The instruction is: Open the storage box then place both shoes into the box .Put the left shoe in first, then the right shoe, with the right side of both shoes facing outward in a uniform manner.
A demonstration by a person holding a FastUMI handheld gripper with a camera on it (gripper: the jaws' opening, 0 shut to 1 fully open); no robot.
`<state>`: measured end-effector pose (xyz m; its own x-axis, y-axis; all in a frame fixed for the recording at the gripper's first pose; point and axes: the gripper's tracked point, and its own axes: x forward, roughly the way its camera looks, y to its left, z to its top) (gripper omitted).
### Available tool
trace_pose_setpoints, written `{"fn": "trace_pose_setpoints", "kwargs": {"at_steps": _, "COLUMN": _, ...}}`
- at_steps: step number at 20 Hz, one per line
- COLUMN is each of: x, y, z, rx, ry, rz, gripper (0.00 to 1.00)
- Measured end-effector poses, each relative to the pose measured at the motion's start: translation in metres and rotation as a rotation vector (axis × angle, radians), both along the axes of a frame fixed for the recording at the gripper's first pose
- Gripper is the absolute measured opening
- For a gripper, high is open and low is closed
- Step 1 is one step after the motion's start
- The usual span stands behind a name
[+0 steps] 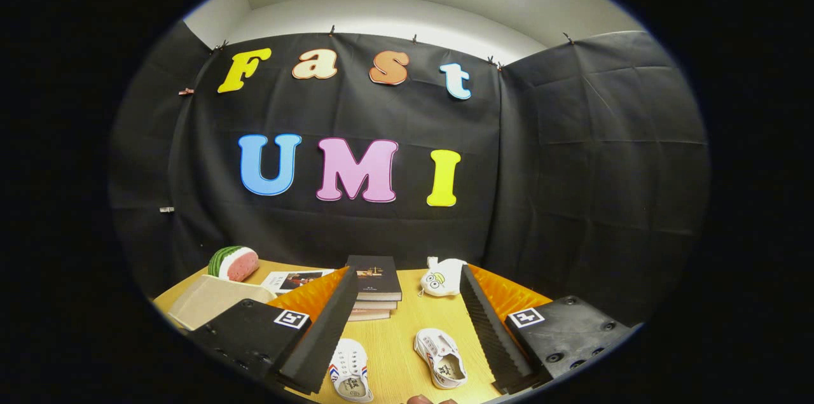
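Observation:
Two small white shoes lie on the wooden table [407,334] between my fingers. One shoe [350,369], with red and blue side stripes, lies close to the left finger [321,334]. The other shoe [441,357] lies nearer the right finger [493,334] with its opening showing. My gripper [407,378] hangs above the table, open, with nothing between its fingers. A beige box [206,301] sits beyond the left finger, at the table's left side; I cannot tell whether it is the storage box.
A stack of books [375,286] lies just beyond the fingers at the table's middle. A white plush toy with eyes [442,278] sits beside it. A watermelon-slice toy [234,263] rests behind the beige box, near a magazine [292,279]. The black cloth wall stands behind the table.

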<state>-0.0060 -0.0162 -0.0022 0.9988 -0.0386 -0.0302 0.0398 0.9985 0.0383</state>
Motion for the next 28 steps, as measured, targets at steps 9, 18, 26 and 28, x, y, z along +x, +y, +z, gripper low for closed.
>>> {"fn": "trace_pose_setpoints", "kwargs": {"at_steps": 9, "x": 0.02, "y": 0.013, "z": -0.012, "rx": 0.046, "ry": 0.088, "rz": 0.065, "gripper": 0.97}}
{"fn": "trace_pose_setpoints", "kwargs": {"at_steps": 18, "x": 0.056, "y": 0.071, "z": -0.066, "rx": 0.285, "ry": 0.394, "rz": 0.294, "gripper": 0.99}}
{"fn": "trace_pose_setpoints", "kwargs": {"at_steps": 26, "x": 0.041, "y": 0.148, "z": -0.13, "rx": 0.463, "ry": 0.71, "rz": 0.535, "gripper": 0.99}}
{"fn": "trace_pose_setpoints", "kwargs": {"at_steps": 28, "x": 0.023, "y": 0.175, "z": -0.148, "rx": 0.499, "ry": 0.793, "rz": 0.626, "gripper": 0.98}}
